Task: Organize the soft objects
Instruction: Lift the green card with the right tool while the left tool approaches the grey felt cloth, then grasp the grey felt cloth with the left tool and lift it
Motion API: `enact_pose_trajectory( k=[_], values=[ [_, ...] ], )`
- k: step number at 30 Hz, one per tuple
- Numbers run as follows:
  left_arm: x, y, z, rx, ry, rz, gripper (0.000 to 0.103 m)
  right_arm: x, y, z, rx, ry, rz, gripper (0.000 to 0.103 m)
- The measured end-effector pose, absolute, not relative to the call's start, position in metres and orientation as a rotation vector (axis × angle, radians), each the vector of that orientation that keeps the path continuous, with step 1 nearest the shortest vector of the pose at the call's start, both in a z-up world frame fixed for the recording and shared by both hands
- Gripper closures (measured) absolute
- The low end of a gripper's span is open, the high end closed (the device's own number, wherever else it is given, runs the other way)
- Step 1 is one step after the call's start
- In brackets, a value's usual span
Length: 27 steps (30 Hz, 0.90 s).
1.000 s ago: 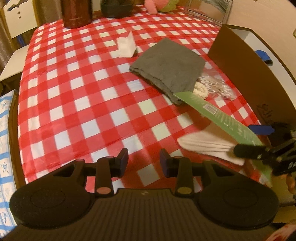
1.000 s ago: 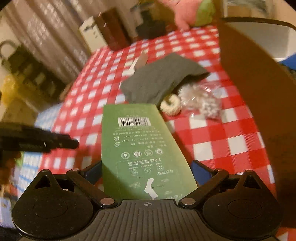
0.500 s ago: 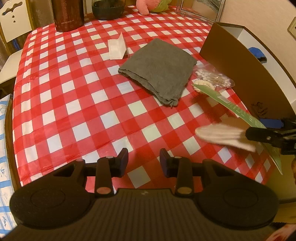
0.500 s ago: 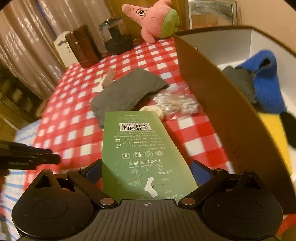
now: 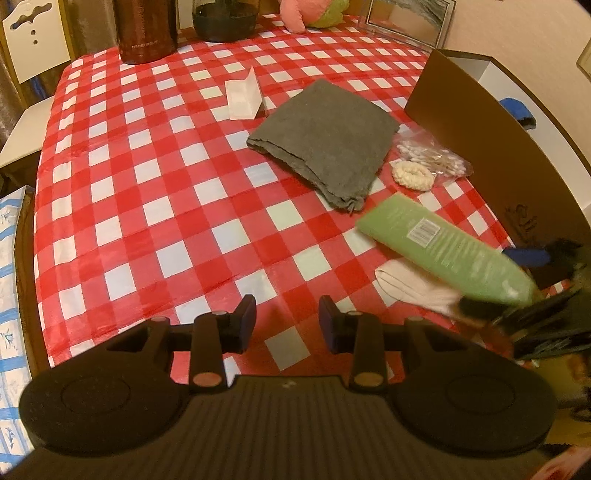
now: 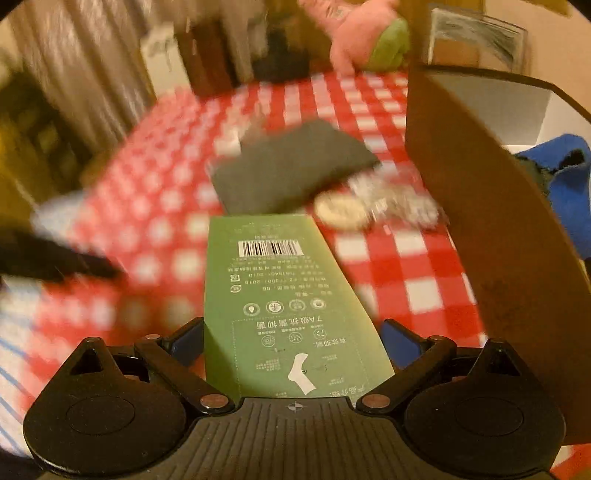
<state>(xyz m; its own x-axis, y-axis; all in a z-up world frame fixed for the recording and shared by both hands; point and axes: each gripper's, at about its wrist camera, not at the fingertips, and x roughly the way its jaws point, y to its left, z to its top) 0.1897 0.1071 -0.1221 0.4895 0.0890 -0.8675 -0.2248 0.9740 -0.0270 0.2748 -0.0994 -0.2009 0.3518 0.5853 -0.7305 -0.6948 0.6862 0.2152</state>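
On the table [image 5: 155,192], under a red-and-white checked cloth: grey cloth [image 5: 325,144] folded near the middle, cotton swabs [image 5: 432,155] in a clear bag and a cream scrunchie [image 5: 412,175] just beside its right edge, a white card [image 5: 243,94] tented behind it. Seen sharply only from the left wrist: white socks [image 5: 413,288] hanging under the green label [image 5: 447,253], above the table's near right corner, close to the box [image 5: 480,147]. From the right wrist, blurred all over except the label [image 6: 284,299] with its barcode, and the socks hidden beneath it. Shown there alone: inside of the box [image 6: 480,192], holding a blue item [image 6: 569,184] and something dark beside it; a pink and green plush [image 6: 362,33] at the far edge.

Open room across the left and near half of the table; right side closed off by the tall brown box wall, with swabs and scrunchie crowded against it.

Left tongs [image 5: 287,321] spread, gripping nothing, hovering over the near edge. Right tongs [image 6: 291,341] pinching the socks by the label, one blue pad on each side.
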Motion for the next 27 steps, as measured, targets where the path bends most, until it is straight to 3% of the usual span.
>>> enact_pose_trajectory(
  k=[4,7,18,27],
  values=[
    [0.191,0.105,-0.124,-0.137,1.052,0.177,0.07,0.266,-0.091,-0.233,-0.272,0.937,0.833,0.005],
    [0.194,0.106,-0.124,-0.135,1.053,0.169,0.07,0.265,-0.098,-0.229,-0.2,0.969,0.852,0.006],
    [0.224,0.104,-0.118,-0.091,1.007,0.1,0.07,0.271,-0.121,-0.134,-0.114,0.816,0.811,0.006],
    [0.275,0.1,-0.126,-0.1,0.956,0.01,0.063,0.278,-0.129,-0.125,-0.048,0.828,0.685,0.006]
  ],
)
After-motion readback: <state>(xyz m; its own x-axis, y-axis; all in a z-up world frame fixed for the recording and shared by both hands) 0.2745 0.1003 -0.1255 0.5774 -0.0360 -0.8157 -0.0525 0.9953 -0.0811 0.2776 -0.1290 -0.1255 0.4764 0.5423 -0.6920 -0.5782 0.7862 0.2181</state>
